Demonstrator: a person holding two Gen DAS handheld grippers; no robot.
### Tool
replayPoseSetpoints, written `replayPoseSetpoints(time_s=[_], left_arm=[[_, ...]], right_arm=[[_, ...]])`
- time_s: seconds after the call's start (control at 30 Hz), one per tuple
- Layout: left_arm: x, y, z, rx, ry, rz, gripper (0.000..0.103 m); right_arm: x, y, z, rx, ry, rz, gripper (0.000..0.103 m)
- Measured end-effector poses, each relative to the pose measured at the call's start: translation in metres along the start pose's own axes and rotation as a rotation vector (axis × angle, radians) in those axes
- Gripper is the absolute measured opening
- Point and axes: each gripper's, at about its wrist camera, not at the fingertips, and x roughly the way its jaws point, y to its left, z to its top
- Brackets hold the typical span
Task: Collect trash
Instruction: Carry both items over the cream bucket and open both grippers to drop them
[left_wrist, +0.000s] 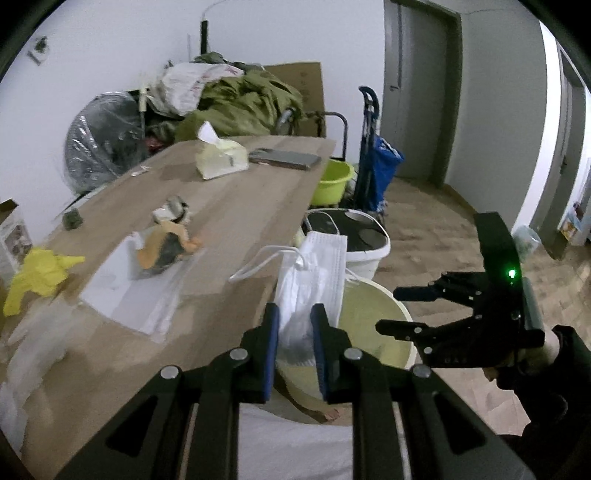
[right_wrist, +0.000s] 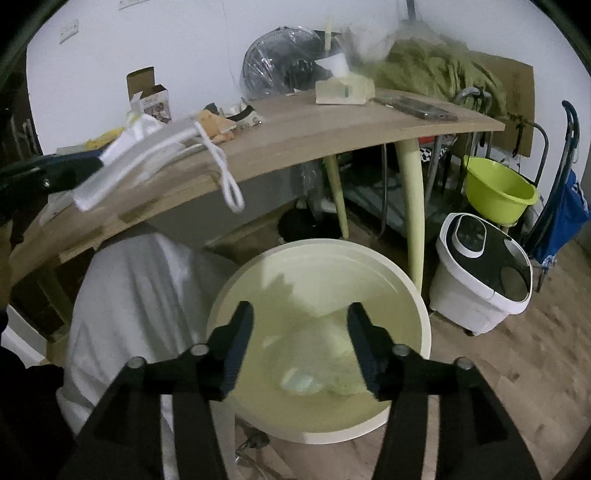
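Observation:
My left gripper (left_wrist: 295, 314) is shut on a white face mask (left_wrist: 314, 273), held up over the table's edge with its ear loops hanging free. The right wrist view shows the same mask (right_wrist: 110, 173) in the left gripper (right_wrist: 98, 160), above the wooden table (right_wrist: 295, 136). Over the round cream bin (right_wrist: 424, 317) on the floor, my right gripper (right_wrist: 299, 314) is open, nothing between its fingers. Pale crumpled trash (right_wrist: 340, 373) lies at the bin's bottom. On the table lie a yellow crumpled piece (left_wrist: 37, 277), an orange wrapper (left_wrist: 166, 247) and a white sheet (left_wrist: 129, 288).
A tissue box (left_wrist: 221, 158) and a phone (left_wrist: 284, 158) sit at the table's far end. On the floor beyond the bin stand a white appliance (right_wrist: 480, 269), a green basin (right_wrist: 498, 192) and a blue trolley (left_wrist: 380, 162). A person's white-clothed lap (right_wrist: 140, 295) is beside the bin.

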Motion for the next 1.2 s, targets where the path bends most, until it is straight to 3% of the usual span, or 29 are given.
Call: replayPoseSetpoints(time_s=[0.37, 0.47, 0.57, 0.63, 0.73, 1.2], left_arm=[[0.060, -0.032, 0.000, 0.077, 0.122, -0.097, 0.019], [0.078, -0.039, 0.000, 0.090, 0.167, -0.122, 0.026], [0.083, -0.041, -0.001, 0.087, 0.177, -0.147, 0.041], [0.080, -0.041, -0.003, 0.079, 0.173, -0.165, 0.049], [0.079, -0.038, -0.002, 0.065, 0.163, -0.181, 0.052], [0.032, 0.007, -0.010, -0.036, 0.046, -0.149, 0.055]], right_arm=[[-0.015, -0.039, -0.005, 0.090, -0.021, -0.096, 0.053], [-0.018, -0.044, -0.005, 0.109, -0.023, -0.117, 0.053], [-0.021, -0.045, -0.004, 0.112, -0.027, -0.130, 0.053], [-0.022, -0.044, -0.004, 0.108, -0.029, -0.136, 0.053], [-0.023, -0.042, -0.002, 0.100, -0.030, -0.141, 0.053], [-0.020, 0.003, 0.050, 0.003, -0.106, -0.107, 0.053]])
